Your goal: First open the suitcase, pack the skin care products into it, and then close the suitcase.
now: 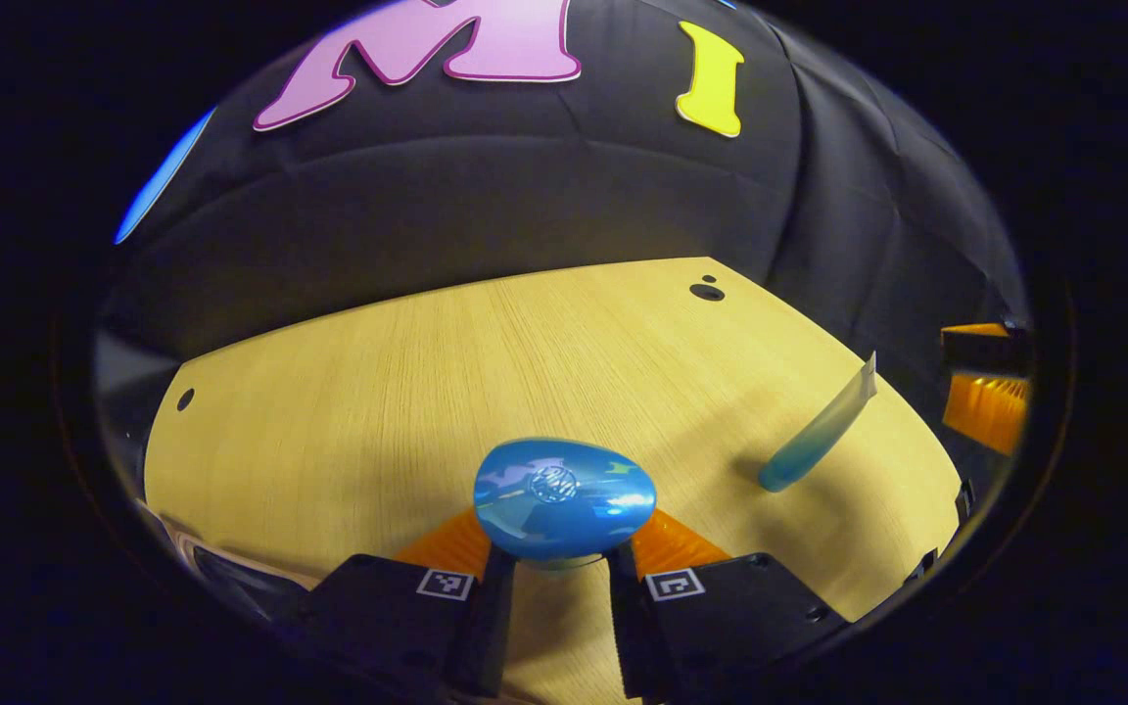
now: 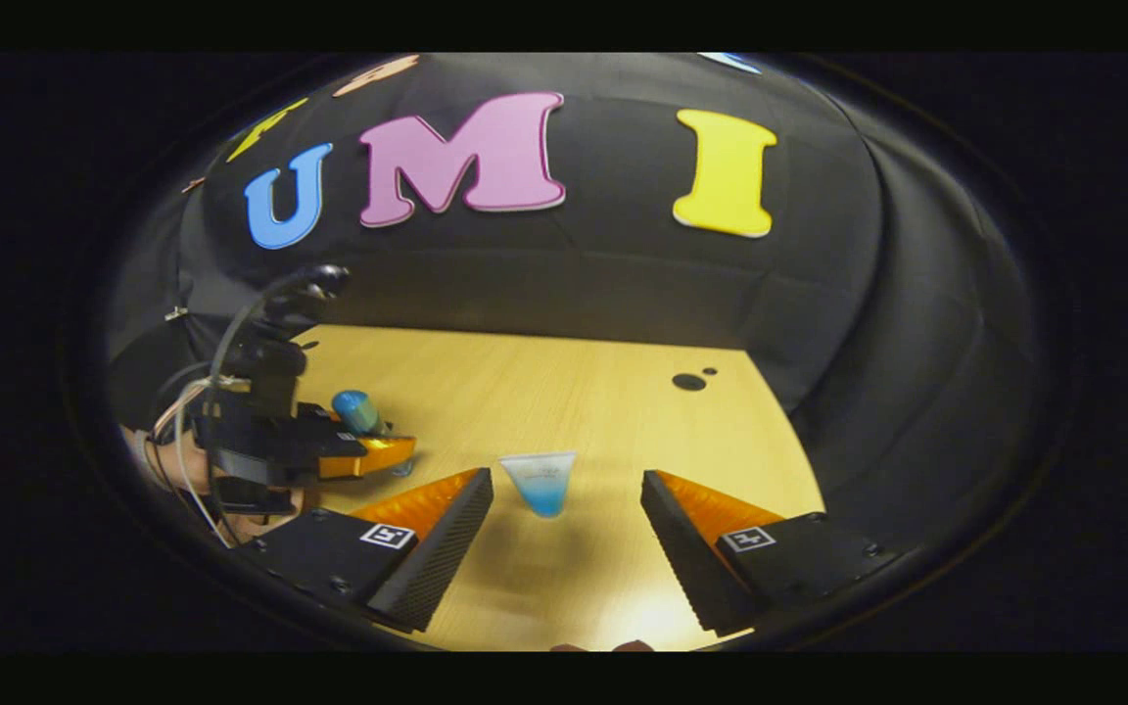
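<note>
In the left gripper view a glossy blue bottle (image 1: 564, 499) with a rounded top sits between the fingers of my left gripper (image 1: 559, 560), which is shut on it just above the wooden table (image 1: 378, 392). A blue-and-clear tube (image 1: 819, 431) stands cap-down on the table to the right. In the right gripper view that tube (image 2: 540, 485) stands just ahead of my right gripper (image 2: 566, 482), slightly left of the gap; the gripper is open and holds nothing. At the left there, a hand (image 2: 182, 475) holds the left gripper (image 2: 373, 452) with the blue bottle (image 2: 356, 411).
The table has small round holes near its far corners (image 1: 707, 291) (image 2: 688, 381). The booth's black cloth wall rises behind the table. A dark and pale edge (image 1: 221, 568) shows at the lower left, too cut off to identify. The right gripper (image 1: 985, 392) appears at the far right.
</note>
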Demonstrator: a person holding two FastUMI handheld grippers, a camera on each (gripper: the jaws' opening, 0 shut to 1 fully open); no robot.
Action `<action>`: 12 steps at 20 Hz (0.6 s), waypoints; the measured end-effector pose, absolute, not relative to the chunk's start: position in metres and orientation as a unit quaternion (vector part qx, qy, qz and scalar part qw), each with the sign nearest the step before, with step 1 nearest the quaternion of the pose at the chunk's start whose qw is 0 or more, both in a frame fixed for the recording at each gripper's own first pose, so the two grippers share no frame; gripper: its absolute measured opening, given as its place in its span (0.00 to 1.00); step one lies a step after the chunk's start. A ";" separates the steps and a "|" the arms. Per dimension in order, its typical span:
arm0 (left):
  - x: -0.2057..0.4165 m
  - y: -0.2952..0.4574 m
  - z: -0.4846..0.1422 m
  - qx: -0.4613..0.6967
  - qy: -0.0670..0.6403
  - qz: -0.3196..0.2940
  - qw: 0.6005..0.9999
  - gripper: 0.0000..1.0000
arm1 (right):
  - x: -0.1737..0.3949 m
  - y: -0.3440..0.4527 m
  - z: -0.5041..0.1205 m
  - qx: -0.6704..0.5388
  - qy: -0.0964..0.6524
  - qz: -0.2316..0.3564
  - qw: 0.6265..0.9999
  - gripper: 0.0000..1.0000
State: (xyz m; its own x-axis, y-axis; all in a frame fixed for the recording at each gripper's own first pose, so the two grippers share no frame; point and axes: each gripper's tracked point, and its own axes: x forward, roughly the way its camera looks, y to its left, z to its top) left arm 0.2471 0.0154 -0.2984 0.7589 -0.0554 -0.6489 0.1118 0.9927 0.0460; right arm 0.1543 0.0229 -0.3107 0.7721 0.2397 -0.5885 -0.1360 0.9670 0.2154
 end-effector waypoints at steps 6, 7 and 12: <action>0.248 0.015 -0.300 0.043 0.349 -0.037 0.935 0.49 | 0.185 0.062 -0.362 0.027 0.343 0.147 0.927 0.98; 0.248 0.015 -0.300 0.042 0.348 -0.037 0.936 0.50 | 0.188 0.065 -0.368 0.018 0.345 0.148 0.927 0.96; 0.248 0.015 -0.302 0.039 0.350 -0.033 0.935 0.49 | 0.198 0.072 -0.399 0.036 0.380 0.138 0.914 0.73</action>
State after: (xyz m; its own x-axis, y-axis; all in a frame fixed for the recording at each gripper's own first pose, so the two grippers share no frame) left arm 0.2482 0.0151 -0.3017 0.7524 -0.0336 -0.6579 0.0887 0.9948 0.0506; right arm 0.1982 0.0719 -0.3986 0.6728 0.2801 -0.6848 -0.2252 0.9592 0.1710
